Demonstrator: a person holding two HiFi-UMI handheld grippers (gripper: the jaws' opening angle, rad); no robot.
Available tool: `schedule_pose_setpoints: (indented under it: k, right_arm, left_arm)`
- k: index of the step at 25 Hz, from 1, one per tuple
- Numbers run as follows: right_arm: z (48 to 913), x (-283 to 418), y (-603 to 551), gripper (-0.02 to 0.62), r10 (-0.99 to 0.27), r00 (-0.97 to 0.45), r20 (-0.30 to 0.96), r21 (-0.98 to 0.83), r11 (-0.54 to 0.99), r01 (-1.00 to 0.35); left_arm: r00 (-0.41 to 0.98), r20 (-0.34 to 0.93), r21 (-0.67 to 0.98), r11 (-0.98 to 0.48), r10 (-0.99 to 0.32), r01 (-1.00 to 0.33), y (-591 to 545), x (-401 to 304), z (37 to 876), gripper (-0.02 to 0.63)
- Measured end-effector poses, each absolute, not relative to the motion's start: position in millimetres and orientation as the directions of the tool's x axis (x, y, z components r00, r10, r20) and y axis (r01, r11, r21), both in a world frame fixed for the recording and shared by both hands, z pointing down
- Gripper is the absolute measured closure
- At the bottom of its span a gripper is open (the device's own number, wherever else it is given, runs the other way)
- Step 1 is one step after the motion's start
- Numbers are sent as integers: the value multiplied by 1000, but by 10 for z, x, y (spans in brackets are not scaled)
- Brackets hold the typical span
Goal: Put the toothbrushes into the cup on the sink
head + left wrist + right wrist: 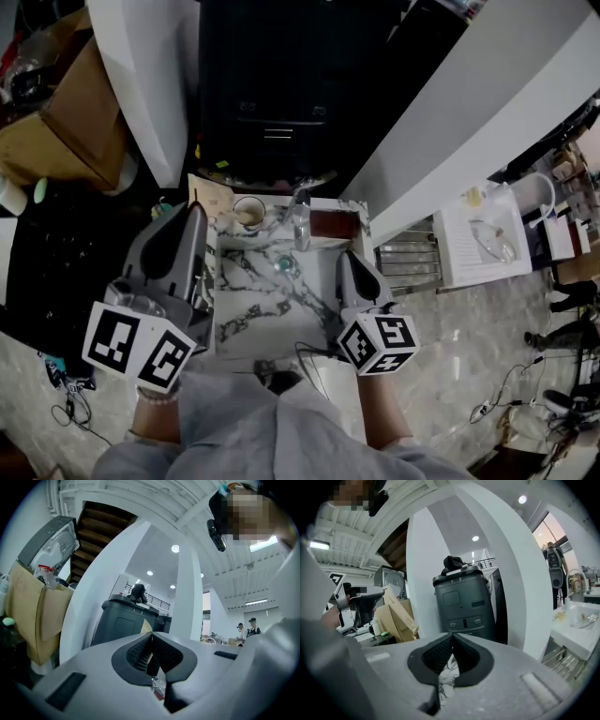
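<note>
Left gripper: jaws pressed together at the tips, nothing between the ribbed pads; right gripper: jaws likewise closed and empty; from where one stands, both are held low over the marble-patterned sink, the left gripper further forward than the right gripper. Just ahead of the left jaws and a little to their right stands the cup, on the sink's far ledge; a pale sliver at its mouth may be a brush handle, but the toothbrushes cannot be made out with certainty in any view. Between the two sets of jaws and ahead of them stands a clear glass; ahead of the right jaws, touching or just beside that glass, lies a brown dish; the drain sits between the jaws, nearer than the ledge. Well beyond everything rises a black bin. Hazards, as a judgement: the cup, glass and dish crowd one narrow ledge, so a reach toward the cup could clip the glass and topple it into the basin; a thin handle pinched off-centre could swivel and drop toward the drain; a brush pushed against the cup's rim might tip it. Count: two grippers; one cup; one glass; one dish; one drain; one bin; toothbrushes, none that can be counted surely.
</note>
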State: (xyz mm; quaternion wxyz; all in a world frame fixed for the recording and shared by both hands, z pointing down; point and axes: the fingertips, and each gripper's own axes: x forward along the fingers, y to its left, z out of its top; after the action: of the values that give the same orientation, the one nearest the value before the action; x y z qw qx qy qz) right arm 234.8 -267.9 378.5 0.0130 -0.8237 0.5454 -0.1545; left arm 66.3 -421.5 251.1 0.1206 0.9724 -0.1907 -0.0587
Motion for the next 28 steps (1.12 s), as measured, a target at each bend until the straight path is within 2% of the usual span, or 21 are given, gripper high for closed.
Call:
schedule_pose_setpoints:
  k: [21,28]
  right_arm:
    - [4044,2388,-2321,597,-842,449,299,-213,-518,-828]
    - [4131,2367,-2243,597,-824,469,319,-215,-545,-811]
  left_arm:
    - [960,89,305,-911,-264,-279,-4360,1370,3457,600]
    - [954,179,248,-927,-240,-280,-4342,1512,3808,600]
